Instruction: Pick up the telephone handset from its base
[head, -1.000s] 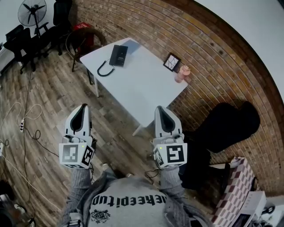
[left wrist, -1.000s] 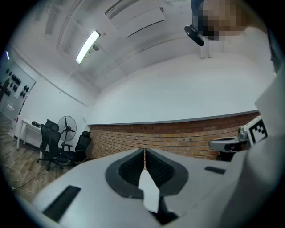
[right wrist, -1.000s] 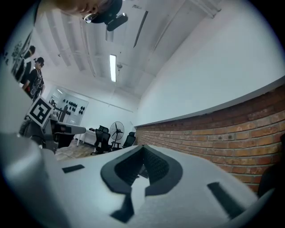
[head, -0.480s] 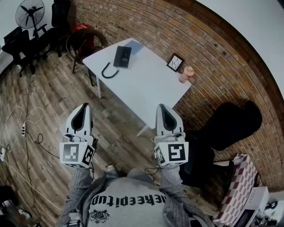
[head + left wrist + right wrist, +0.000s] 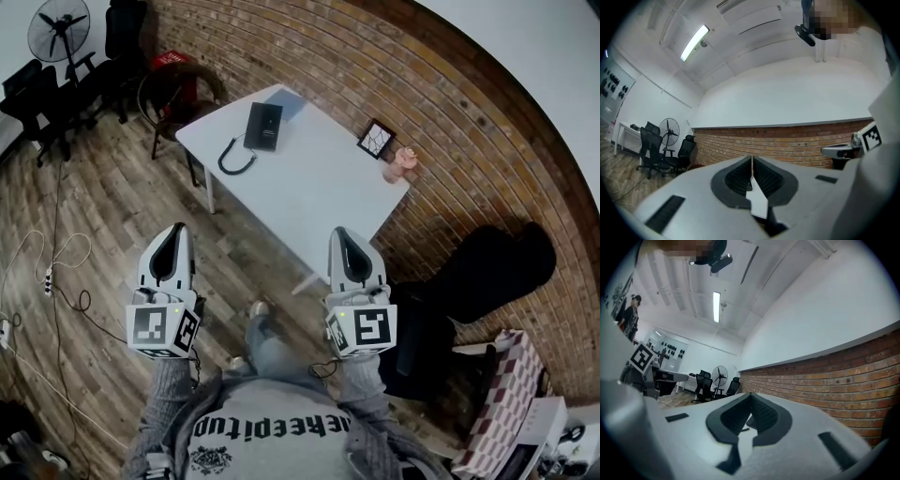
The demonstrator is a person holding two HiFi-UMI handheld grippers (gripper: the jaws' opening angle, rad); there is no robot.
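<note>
The black telephone lies on the far left part of a white table, and its black cord curls toward the table's near-left edge. The handset rests on the base. Both grippers are held in the air well short of the table, over the wooden floor. My left gripper is shut with nothing in it. My right gripper is shut and empty too, with its tip near the table's front corner in the head view.
A small picture frame and a pink object stand at the table's brick-wall side. Office chairs and a fan are at far left, with a red seat behind the table. Cables lie on the floor, and a black bag is at right.
The table and telephone have slid slightly down and right in the head view as I walk toward them. A leg and shoe now show below. Both grippers stay shut.
</note>
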